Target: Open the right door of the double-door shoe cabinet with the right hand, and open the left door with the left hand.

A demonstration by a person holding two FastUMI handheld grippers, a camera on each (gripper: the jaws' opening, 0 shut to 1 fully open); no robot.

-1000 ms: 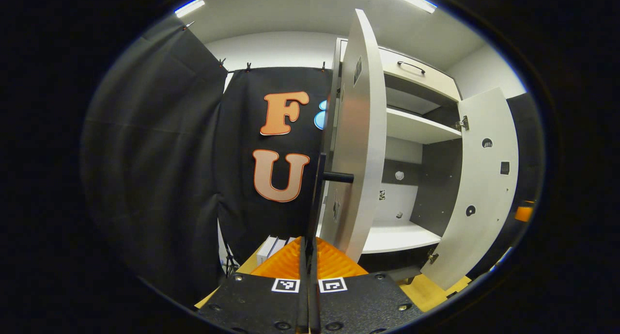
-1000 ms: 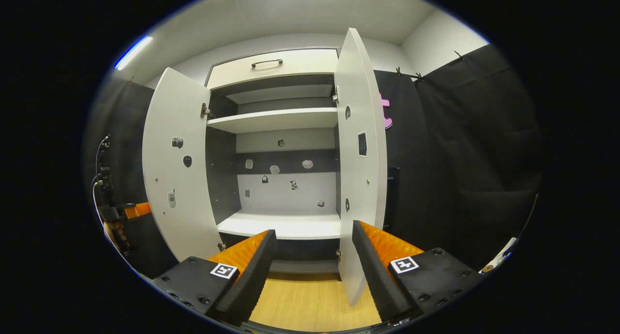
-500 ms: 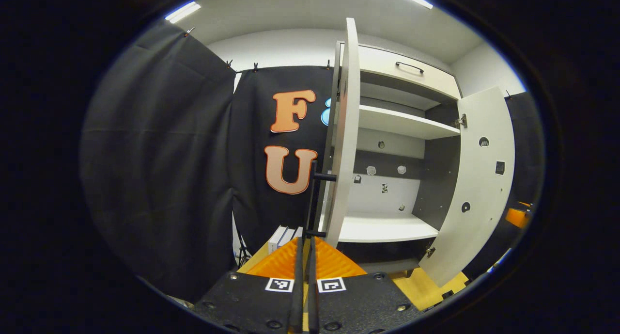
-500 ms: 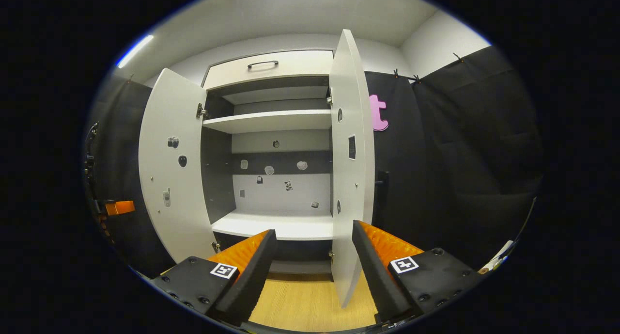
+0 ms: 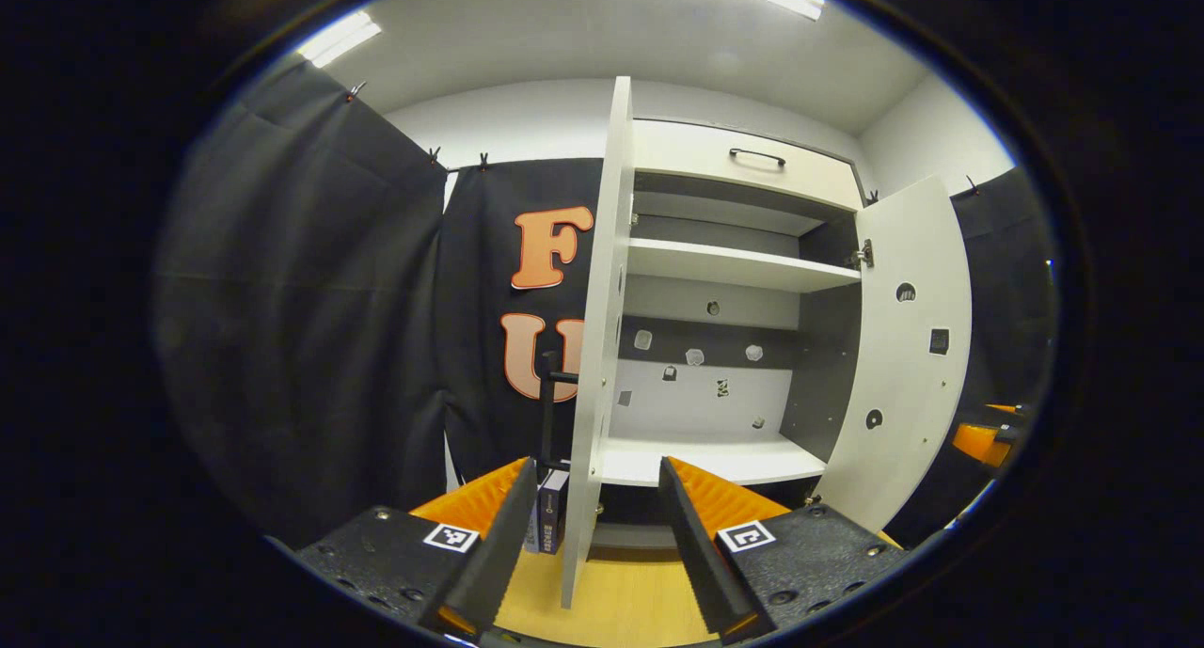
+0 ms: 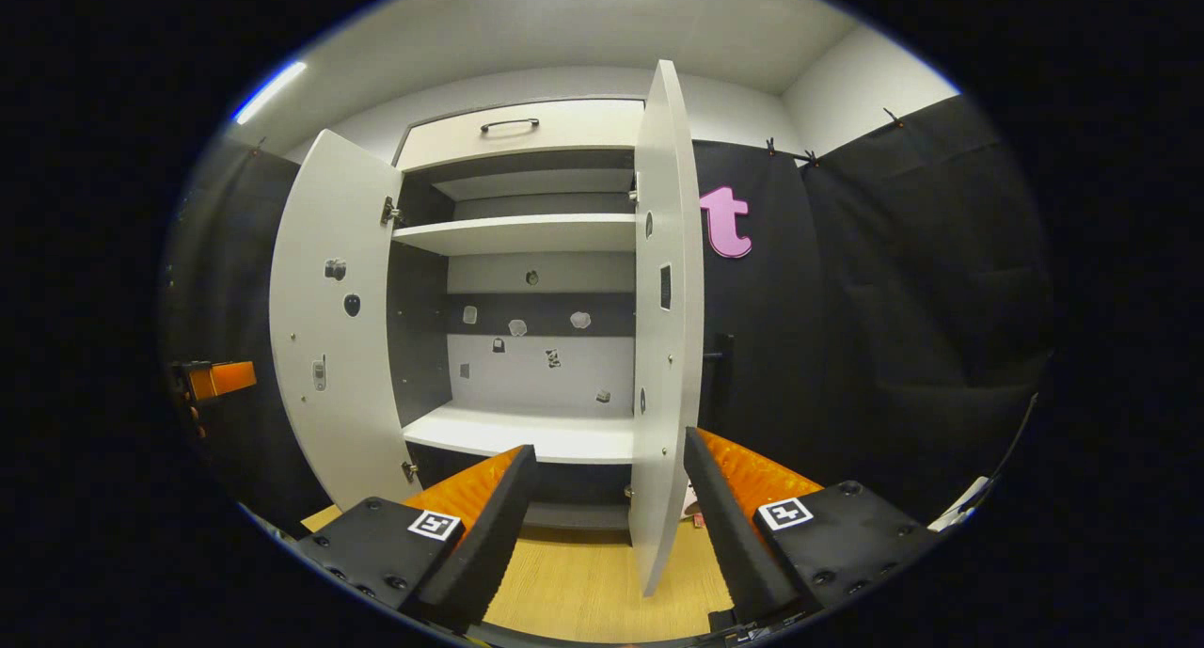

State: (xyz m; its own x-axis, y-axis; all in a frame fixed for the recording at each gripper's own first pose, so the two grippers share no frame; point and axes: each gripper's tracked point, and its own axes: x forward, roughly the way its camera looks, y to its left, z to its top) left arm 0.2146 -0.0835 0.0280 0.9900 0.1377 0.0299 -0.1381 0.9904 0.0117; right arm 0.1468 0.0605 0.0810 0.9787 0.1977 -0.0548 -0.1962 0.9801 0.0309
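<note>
No brand or writing on the shoe cabinet (image 5: 743, 159) can be read — the small stickers on its back panel (image 5: 696, 356) and on the door insides are too small to make out.

In the left gripper view, the left tool (image 5: 588, 512) has its 2 fingers spread wide, gripping nothing; the left door (image 5: 597, 347) stands edge-on between them, farther off, swung fully out, with its dark bar handle (image 5: 546, 413) on the outer face. Some small boxes (image 5: 547, 521) sit on the wooden floor (image 5: 621, 610) just beside that door's foot. To the right, the right door (image 5: 908, 347) is open too, and past it shows part of the other tool.

In the right gripper view, the right tool (image 6: 611, 507) is likewise wide open and empty, apart from both doors. 2 white shelves (image 6: 517, 234) lie bare inside.
</note>
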